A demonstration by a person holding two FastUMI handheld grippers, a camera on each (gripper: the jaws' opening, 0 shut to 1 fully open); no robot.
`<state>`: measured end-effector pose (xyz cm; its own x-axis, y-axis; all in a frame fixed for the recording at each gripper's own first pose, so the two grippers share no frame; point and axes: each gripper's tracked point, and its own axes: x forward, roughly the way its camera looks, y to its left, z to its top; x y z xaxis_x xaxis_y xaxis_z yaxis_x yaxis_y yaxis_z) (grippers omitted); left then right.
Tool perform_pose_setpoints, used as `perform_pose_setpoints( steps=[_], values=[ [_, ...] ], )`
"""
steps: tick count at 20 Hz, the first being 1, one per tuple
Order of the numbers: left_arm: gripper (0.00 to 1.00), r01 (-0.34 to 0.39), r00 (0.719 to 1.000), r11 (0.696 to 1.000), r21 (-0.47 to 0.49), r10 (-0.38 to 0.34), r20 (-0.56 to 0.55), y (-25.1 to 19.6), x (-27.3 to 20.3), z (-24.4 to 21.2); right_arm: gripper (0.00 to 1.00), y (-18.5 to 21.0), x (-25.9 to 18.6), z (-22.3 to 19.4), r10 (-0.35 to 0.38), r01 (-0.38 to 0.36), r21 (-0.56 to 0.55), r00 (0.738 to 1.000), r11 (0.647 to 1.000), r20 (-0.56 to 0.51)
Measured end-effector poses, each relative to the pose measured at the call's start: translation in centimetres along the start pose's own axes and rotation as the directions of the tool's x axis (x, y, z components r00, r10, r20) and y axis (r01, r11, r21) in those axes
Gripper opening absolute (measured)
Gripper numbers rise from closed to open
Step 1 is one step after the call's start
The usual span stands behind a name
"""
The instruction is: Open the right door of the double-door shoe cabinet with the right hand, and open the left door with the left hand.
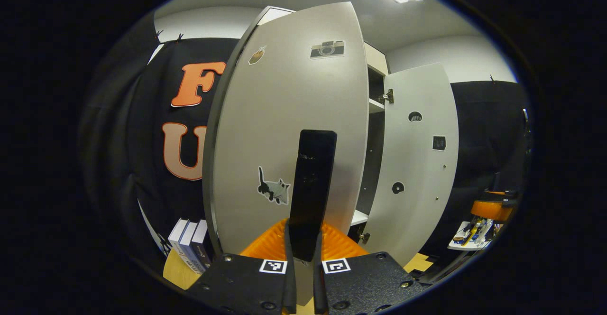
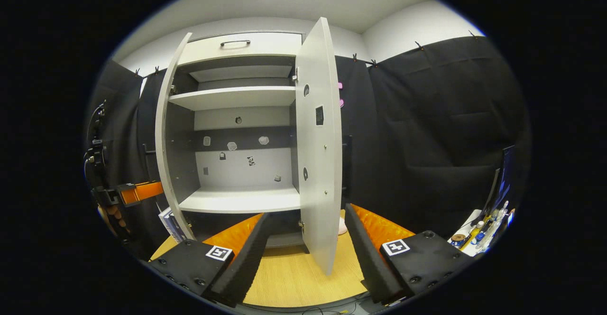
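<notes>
Left hand-held gripper (image 1: 303,258) clenched on the stiff, light left door's (image 1: 284,130) handle (image 1: 310,191); right hand-held gripper (image 2: 303,253) released, straddling the right door's (image 2: 318,149) free edge.

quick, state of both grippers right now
Left gripper: closed, fingers nearly together on the left door's black handle.
Right gripper: open, holding nothing; the right door's edge stands between its fingers.

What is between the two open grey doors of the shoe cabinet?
In the right gripper view, white shelves lie between the left grey door and the right grey door.
</notes>
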<state>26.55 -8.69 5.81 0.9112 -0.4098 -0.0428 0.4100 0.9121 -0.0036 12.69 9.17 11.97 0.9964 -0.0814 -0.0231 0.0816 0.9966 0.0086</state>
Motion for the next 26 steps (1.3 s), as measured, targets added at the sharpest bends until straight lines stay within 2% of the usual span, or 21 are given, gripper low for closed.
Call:
perform_pose_setpoints(
  steps=[7,12,15,20,26],
  values=[
    [0.18,-0.009,1.000,1.000,-0.011,0.010,0.014,0.5,-0.6,0.0,0.99,0.6,0.4,-0.2,0.010,-0.010,0.011,1.000,1.000,-0.014],
    [0.24,-0.018,1.000,1.000,0.015,0.017,0.017,0.6,-0.9,0.1,0.99,0.7,0.6,-0.6,0.013,-0.013,0.001,1.000,1.000,-0.026],
    [0.23,-0.028,0.999,1.000,0.005,0.028,0.018,0.8,-1.2,0.1,0.99,1.0,0.7,-0.8,0.016,-0.015,0.008,0.999,1.000,-0.033],
    [0.25,-0.069,0.997,0.997,0.046,0.068,0.032,1.7,-2.5,0.1,0.99,1.3,0.9,-1.4,0.023,-0.023,-0.008,0.999,1.000,-0.048],
    [0.22,-0.082,0.997,0.997,-0.003,0.082,0.006,1.9,-3.4,-0.9,0.99,2.3,1.0,-1.6,0.047,-0.048,-0.010,0.998,0.999,-0.049]
  ],
)
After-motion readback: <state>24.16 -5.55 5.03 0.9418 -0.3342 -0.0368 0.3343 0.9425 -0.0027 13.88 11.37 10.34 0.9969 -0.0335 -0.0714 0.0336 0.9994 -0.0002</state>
